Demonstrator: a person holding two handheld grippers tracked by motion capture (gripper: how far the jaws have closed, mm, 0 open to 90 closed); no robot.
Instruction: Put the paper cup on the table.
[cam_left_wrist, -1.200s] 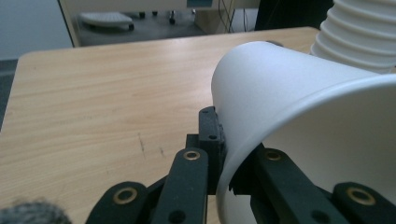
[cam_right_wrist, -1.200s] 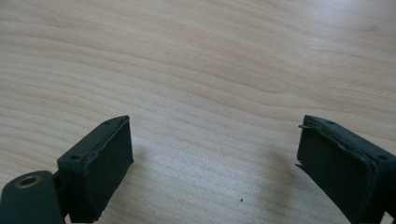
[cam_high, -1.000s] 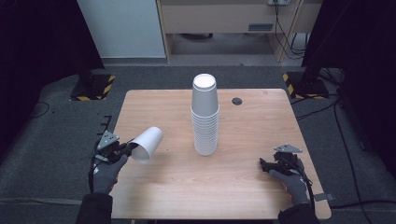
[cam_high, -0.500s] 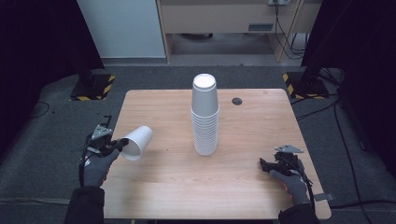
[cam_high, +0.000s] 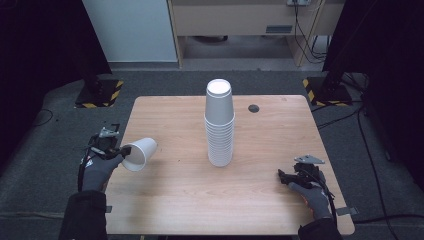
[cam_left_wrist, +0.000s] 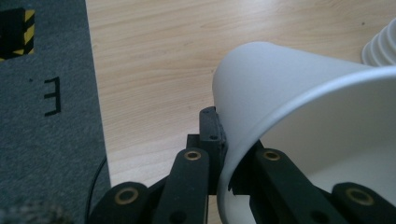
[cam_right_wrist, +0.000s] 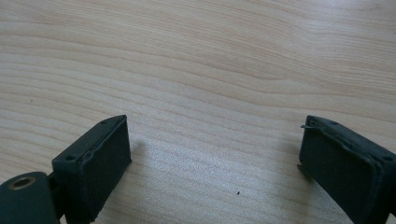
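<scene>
A single white paper cup (cam_high: 140, 153) lies tilted on its side in the air at the table's left edge, mouth toward the hand. My left gripper (cam_high: 121, 150) is shut on its rim. In the left gripper view one jaw sits outside the cup (cam_left_wrist: 303, 93) wall and the other inside, with the left gripper (cam_left_wrist: 225, 151) pinching the rim. A tall stack of white cups (cam_high: 219, 125) stands upside down mid-table; its edge, the stack (cam_left_wrist: 380, 44), shows far right. My right gripper (cam_high: 283, 176) rests near the front right, and the right gripper (cam_right_wrist: 215, 154) is open over bare wood.
The wooden table (cam_high: 175, 200) has a small black round cap (cam_high: 254, 108) near its back edge. Grey carpet surrounds it, with black stands on yellow-striped feet (cam_high: 100, 94) at the back left and right.
My left hand has carried the cup leftward toward the table's edge and lifted it slightly. The right hand and the stack have stayed put.
</scene>
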